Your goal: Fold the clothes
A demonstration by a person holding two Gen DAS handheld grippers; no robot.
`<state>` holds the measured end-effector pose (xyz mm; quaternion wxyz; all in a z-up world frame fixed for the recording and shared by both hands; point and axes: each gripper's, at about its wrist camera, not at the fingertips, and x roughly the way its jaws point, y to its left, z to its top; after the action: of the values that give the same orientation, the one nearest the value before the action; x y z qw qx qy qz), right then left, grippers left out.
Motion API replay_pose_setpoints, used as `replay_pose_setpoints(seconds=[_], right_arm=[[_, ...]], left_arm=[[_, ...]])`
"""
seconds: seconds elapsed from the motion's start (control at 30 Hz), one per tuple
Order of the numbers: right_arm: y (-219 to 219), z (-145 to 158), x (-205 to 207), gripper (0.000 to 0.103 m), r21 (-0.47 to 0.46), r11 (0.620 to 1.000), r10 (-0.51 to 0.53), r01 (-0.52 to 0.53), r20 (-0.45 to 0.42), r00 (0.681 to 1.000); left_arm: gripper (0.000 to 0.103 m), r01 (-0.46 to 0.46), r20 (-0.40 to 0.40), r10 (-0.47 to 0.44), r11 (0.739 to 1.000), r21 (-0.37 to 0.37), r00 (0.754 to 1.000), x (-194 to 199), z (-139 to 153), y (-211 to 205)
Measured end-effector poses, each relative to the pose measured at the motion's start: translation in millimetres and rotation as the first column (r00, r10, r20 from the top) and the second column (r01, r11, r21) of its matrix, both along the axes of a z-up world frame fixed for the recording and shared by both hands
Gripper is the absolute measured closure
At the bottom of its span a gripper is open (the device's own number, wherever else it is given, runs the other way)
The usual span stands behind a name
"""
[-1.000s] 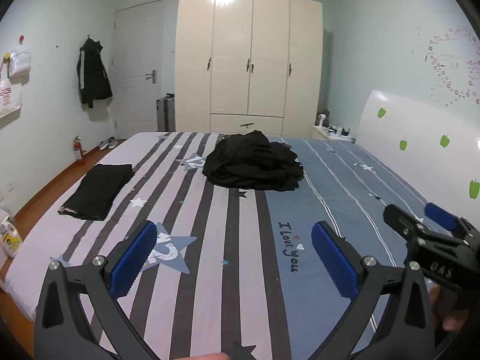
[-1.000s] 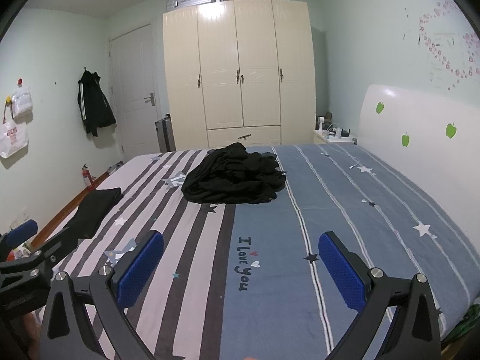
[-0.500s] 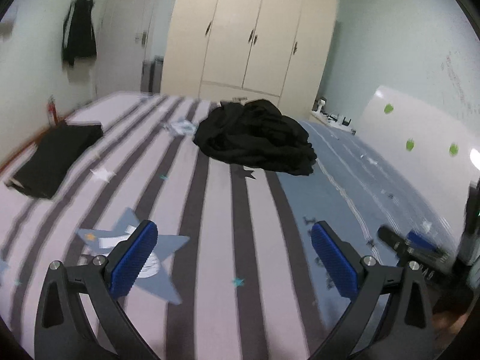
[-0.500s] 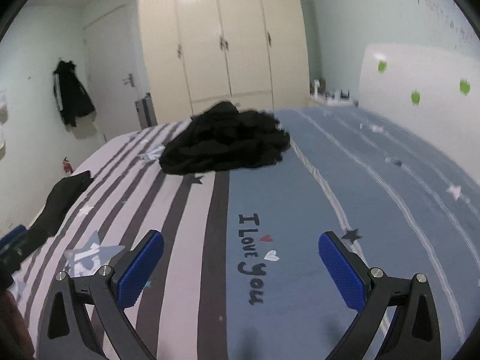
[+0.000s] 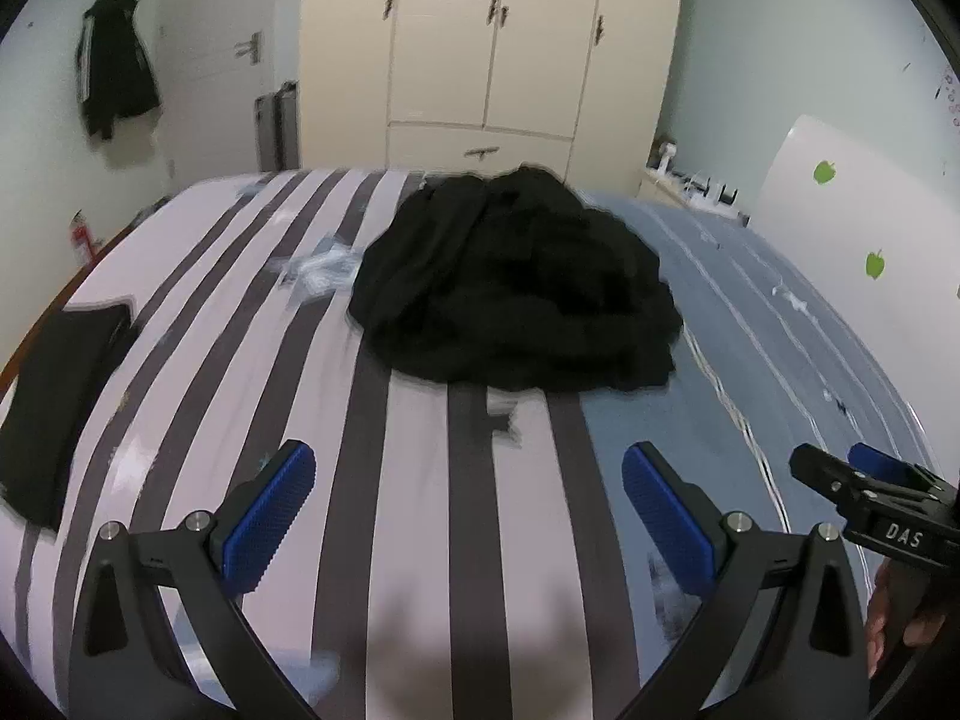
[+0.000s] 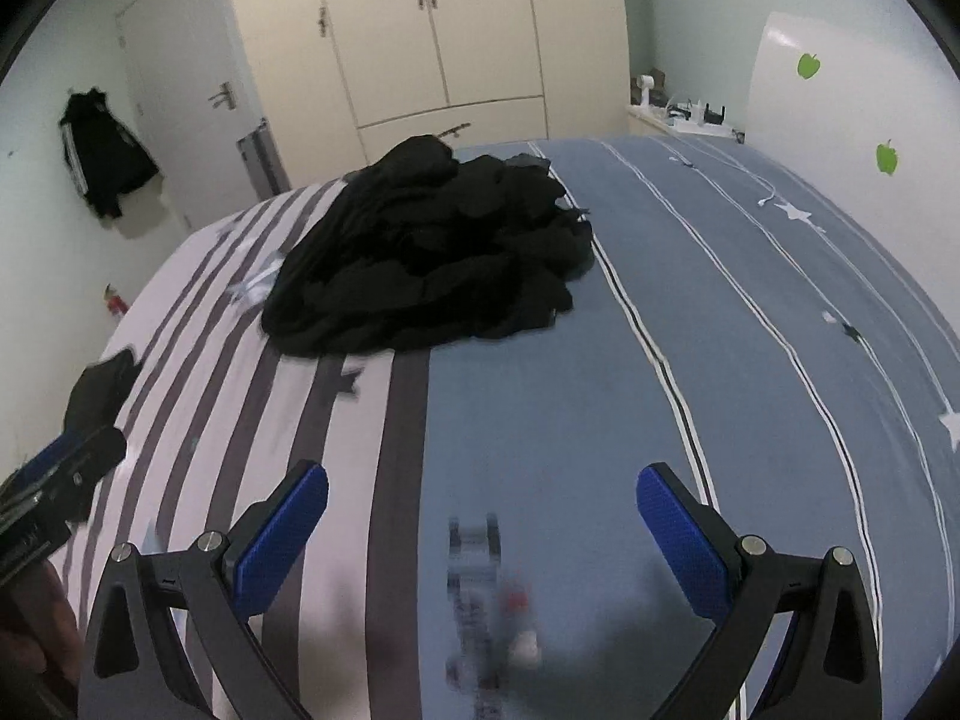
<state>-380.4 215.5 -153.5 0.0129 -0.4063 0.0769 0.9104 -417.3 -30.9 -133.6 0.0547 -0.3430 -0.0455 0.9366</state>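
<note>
- Black crumpled clothes (image 5: 516, 288) are heaped mid-bed (image 5: 420, 480).
- Left gripper (image 5: 468, 504) and right gripper (image 6: 483, 516) are held wide, nothing gripped.

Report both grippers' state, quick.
Left gripper: open, fingers spread wide, holding nothing.
Right gripper: open, fingers spread wide, holding nothing.

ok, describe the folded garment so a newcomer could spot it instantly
Start at the bed with its striped and blue sheet. The folded garment lies flat at the striped side's outer edge, on the side where a jacket hangs on the wall. Unlike the crumpled black pile mid-bed, it is a neat, thin black rectangle.
</note>
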Motion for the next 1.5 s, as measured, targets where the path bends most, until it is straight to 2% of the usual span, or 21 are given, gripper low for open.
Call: replay_pose_setpoints(seconds=[0.07, 0.17, 0.4, 0.53, 0.63, 0.77, 0.87, 0.9, 0.93, 0.97, 1.0, 1.03, 1.07, 1.13, 1.3, 1.43, 1.47, 1.5], right_arm=[[-2.1, -0.4, -40.0, 0.001, 0.005, 1.0, -0.005, 0.005, -0.012, 1.0], [-8.1, -2.6, -100.8, 0.001, 0.025, 1.0, -0.005, 0.006, -0.027, 1.0], [-18.5, -11.7, -235.8, 0.001, 0.03, 1.0, 0.006, -0.004, -0.063, 0.998], [-17.8, -25.6, -290.9, 0.001, 0.048, 0.998, 0.04, -0.036, -0.077, 0.996], [-13.9, -44.8, -327.9, 0.01, 0.032, 0.997, 0.068, -0.066, -0.051, 0.996], [-14.2, -67.6, -356.3, 0.012, 0.041, 0.996, 0.079, -0.078, -0.018, 0.997], [-10.8, -81.2, -368.2, 0.012, -0.011, 0.997, 0.075, -0.075, -0.011, 0.997], [-8.8, -83.9, -369.7, 0.016, -0.041, 0.997, 0.07, -0.071, -0.011, 0.997], [-6.8, -86.0, -371.6, 0.026, -0.075, 0.995, 0.071, -0.072, -0.01, 0.997], [-6.2, -87.0, -373.0, 0.031, -0.084, 0.994, 0.075, -0.076, -0.011, 0.997], [-6.4, -87.5, -374.0, 0.041, -0.08, 0.994, 0.08, -0.08, -0.01, 0.997], [-6.6, -87.9, -374.9, 0.046, -0.076, 0.994, 0.084, -0.085, -0.01, 0.996], [-7.3, -86.8, -374.4, 0.054, -0.065, 0.994, 0.09, -0.091, -0.012, 0.996], [-8.4, -82.5, -371.2, 0.077, -0.036, 0.995, 0.091, -0.092, -0.019, 0.996], [-2.3, -72.2, -347.2, 0.086, -0.077, 0.99, 0.117, -0.12, -0.037, 0.992], [5.5, -58.7, -309.5, 0.091, -0.105, 0.983, 0.141, -0.148, -0.068, 0.988], [6.0, -54.9, -298.1, 0.097, -0.104, 0.982, 0.15, -0.157, -0.076, 0.986], [4.6, -51.8, -284.2, 0.099, -0.106, 0.98, 0.162, -0.17, -0.081, 0.984]], left_arm=[[0.003, 0.015, -0.005, -0.015, 1.0, 0.011, 1.0, -43.0, -3.3, -1.9], [0.012, 0.031, 0.009, -0.031, 0.999, 0.027, 0.999, -109.2, -11.0, -3.0], [0.014, 0.086, 0.013, -0.086, 0.996, 0.031, 0.996, -234.9, -33.2, 18.6], [0.02, 0.099, 0.039, -0.101, 0.994, 0.041, 0.994, -290.8, -50.5, 29.3], [0.027, 0.105, 0.068, -0.108, 0.993, 0.048, 0.992, -325.4, -61.6, 39.7], [0.028, 0.121, 0.11, -0.128, 0.99, 0.067, 0.986, -363.2, -76.9, 52.6], [0.034, 0.137, 0.131, -0.145, 0.988, 0.064, 0.981, -376.4, -84.9, 59.0], [0.052, 0.145, 0.144, -0.154, 0.987, 0.071, 0.978, -379.1, -87.8, 60.0], [0.064, 0.15, 0.157, -0.159, 0.986, 0.069, 0.975, -380.7, -90.5, 60.9], [0.066, 0.151, 0.164, -0.159, 0.987, 0.06, 0.974, -381.1, -92.3, 61.5], [0.073, 0.153, 0.162, -0.16, 0.987, 0.053, 0.974, -380.1, -92.5, 62.4], [0.082, 0.159, 0.153, -0.165, 0.986, 0.048, 0.974, -376.5, -90.8, 63.1], [0.084, 0.165, 0.143, -0.17, 0.985, 0.045, 0.975, -373.3, -88.3, 63.3], [0.092, 0.182, 0.127, -0.187, 0.982, 0.055, 0.974, -362.6, -80.6, 59.9], [0.097, 0.192, 0.077, -0.202, 0.974, 0.12, 0.976, -324.6, -58.5, 40.0], [0.098, 0.205, 0.046, -0.213, 0.97, 0.129, 0.976, -282.4, -39.7, 27.2], [0.098, 0.202, 0.046, -0.21, 0.97, 0.138, 0.977, -267.3, -36.2, 22.5], [0.098, 0.198, 0.052, -0.208, 0.969, 0.151, 0.977, -253.5, -33.5, 17.7]])
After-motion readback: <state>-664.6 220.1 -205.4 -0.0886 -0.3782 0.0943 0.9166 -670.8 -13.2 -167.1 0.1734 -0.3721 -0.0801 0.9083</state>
